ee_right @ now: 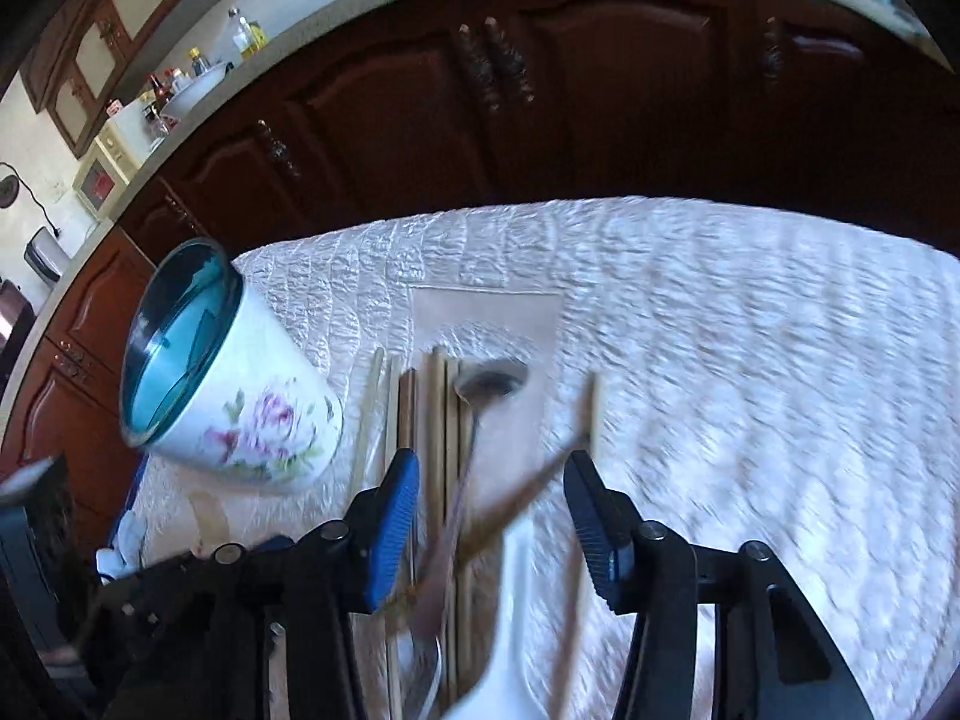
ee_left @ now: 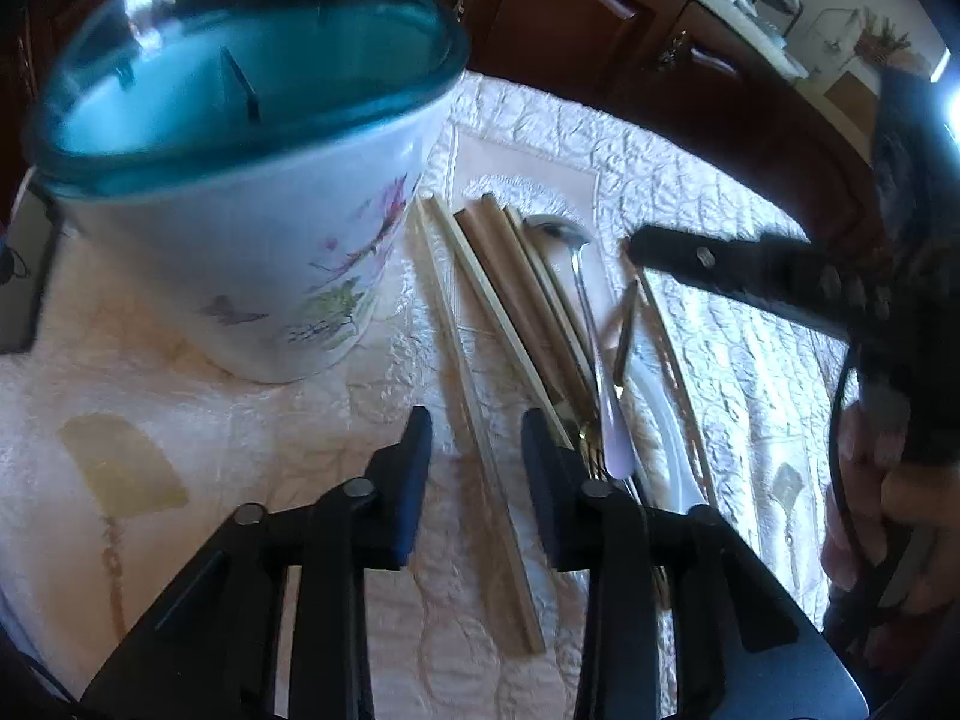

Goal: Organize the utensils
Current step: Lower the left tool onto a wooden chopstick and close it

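At the left stands a white floral-printed holder with a translucent teal rim (ee_left: 240, 192), upright on the desk covered by a quilted white cloth (ee_left: 252, 420); in the right wrist view the same holder (ee_right: 240, 384) sits left of the utensils. Just right of it lie several pale wooden chopsticks (ee_left: 480, 420), roughly parallel, their long axes running from near the camera away toward the dark wooden cabinet doors (ee_right: 540, 108). One chopstick passes between the fingers of the left hand-held gripper (ee_left: 477, 480), whose jaws are parted and hold nothing. Beside the chopsticks lies a silver metal spoon (ee_left: 576, 276), bowl pointing away, handle toward the camera; the right wrist view shows its bowl (ee_right: 492, 381) at the far end too. Near its handle end lie gold fork tines (ee_left: 591, 450) and a white plastic utensil (ee_right: 510, 600), blurred. At the right, the right hand-held gripper (ee_right: 492, 516) is wide open above the utensils, gripping nothing; the left view shows it (ee_left: 636, 249) over the pile.
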`<state>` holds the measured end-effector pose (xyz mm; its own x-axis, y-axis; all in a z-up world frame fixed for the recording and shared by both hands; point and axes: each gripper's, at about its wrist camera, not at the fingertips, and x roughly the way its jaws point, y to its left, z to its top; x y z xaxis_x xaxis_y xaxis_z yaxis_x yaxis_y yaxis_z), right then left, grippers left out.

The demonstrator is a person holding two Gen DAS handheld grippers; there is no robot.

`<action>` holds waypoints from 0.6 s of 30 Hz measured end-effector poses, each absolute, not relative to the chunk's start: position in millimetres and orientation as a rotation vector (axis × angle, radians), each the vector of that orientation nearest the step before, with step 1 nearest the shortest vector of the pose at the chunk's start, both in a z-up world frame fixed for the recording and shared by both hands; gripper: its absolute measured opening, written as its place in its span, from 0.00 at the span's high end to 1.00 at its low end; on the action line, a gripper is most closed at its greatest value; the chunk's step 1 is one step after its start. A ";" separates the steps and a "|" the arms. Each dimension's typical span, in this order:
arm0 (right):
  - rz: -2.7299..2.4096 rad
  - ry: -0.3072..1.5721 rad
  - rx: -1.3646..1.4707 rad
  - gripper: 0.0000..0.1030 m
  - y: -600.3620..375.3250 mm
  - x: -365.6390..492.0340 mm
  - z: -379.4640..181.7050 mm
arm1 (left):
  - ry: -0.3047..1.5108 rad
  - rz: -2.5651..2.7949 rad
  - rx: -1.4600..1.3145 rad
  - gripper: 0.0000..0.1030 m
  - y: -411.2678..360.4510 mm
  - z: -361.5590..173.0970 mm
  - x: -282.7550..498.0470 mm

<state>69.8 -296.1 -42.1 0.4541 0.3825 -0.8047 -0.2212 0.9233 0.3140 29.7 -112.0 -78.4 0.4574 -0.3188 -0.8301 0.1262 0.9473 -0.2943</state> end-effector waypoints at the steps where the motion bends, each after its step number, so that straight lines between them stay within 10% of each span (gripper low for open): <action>1: 0.381 1.047 0.191 0.56 -294.5 78.2 -46.9 | 1.072 -0.277 -0.205 0.78 -112.6 -81.6 32.0; 10: 0.405 1.144 0.364 0.59 -291.7 126.4 -88.5 | 1.110 -0.299 -0.208 0.93 -103.9 -90.5 36.4; 14: 0.420 1.138 0.392 0.90 -283.9 134.5 -90.9 | 1.119 -0.317 -0.184 0.94 -95.1 -87.3 27.7; 18: 0.434 1.136 0.369 0.98 -275.6 125.0 -82.8 | 1.129 -0.324 -0.144 0.94 -78.0 -87.6 7.2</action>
